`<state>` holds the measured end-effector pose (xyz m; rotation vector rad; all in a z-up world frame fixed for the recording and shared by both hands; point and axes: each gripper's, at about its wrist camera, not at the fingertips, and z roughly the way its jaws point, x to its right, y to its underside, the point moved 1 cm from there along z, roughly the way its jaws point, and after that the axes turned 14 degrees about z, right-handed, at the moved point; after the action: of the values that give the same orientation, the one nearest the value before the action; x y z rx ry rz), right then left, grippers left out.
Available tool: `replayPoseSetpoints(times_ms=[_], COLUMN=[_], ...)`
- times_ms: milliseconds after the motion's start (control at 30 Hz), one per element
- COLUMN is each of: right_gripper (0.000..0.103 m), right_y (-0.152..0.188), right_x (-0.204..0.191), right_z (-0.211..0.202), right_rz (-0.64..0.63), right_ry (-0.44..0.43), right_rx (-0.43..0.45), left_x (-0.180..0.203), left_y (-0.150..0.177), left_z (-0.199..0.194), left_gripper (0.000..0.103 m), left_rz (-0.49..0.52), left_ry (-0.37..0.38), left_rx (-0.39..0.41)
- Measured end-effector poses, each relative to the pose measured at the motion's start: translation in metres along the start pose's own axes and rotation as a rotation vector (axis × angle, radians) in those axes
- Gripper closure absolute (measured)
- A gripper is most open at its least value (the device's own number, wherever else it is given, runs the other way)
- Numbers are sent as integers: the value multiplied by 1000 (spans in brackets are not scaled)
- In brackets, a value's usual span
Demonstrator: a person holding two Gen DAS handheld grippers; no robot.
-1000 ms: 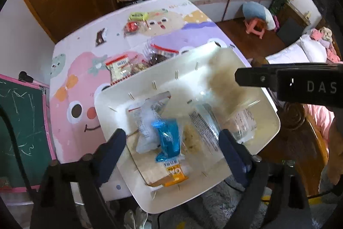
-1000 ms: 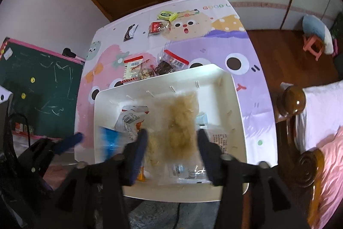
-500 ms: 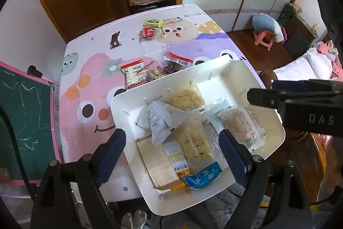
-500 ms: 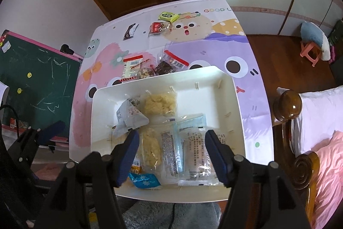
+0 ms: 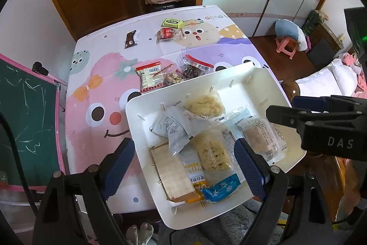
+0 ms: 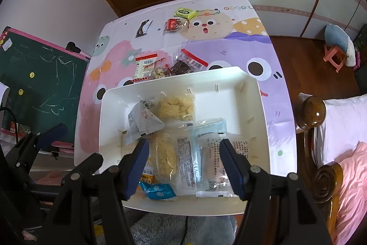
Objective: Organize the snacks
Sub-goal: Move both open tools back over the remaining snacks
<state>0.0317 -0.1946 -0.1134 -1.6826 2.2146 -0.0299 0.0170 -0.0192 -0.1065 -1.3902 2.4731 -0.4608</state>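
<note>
A white tray (image 5: 259, 86) (image 6: 231, 98) lies on the cartoon tablecloth's near end and holds several snack packs. Among them are two clear bags of yellow crisps (image 5: 204, 103) (image 6: 176, 107), a white crumpled packet (image 5: 170, 128), a blue wrapper (image 5: 221, 190) (image 6: 158, 191) and clear printed packs (image 6: 213, 160). My left gripper (image 5: 184, 163) hangs open above the tray's near left part, nothing between its fingers. My right gripper (image 6: 184, 167) is open above the near right packs, not touching them. It also shows from the side in the left wrist view (image 5: 321, 123).
Loose snacks lie on the cloth beyond the tray: two red-topped bags (image 5: 149, 77) (image 5: 195, 68), a red pack (image 5: 167, 33), a green pack (image 5: 172, 22) and a dark bar (image 5: 130, 38). A green chalkboard (image 5: 25, 121) stands left. A wooden bedpost (image 6: 313, 111) and bed are right.
The yellow crisp bag that was a blur between my right gripper's fingers now lies at the tray's far side. The blue wrapper has slid to the near rim. The left view shifted slightly.
</note>
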Motion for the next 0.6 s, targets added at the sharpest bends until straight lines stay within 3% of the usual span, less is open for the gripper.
replayPoseSetpoints(times_ms=[600], right_gripper=[39], right_y=[-11], right_x=[-7], right_z=[11], right_rz=[-21], right_ry=[6], right_rx=[-21], left_x=[-12], left_y=[-9], left_z=[11], left_gripper=[15], left_rz=[-31], left_ry=[23], left_rx=[-16])
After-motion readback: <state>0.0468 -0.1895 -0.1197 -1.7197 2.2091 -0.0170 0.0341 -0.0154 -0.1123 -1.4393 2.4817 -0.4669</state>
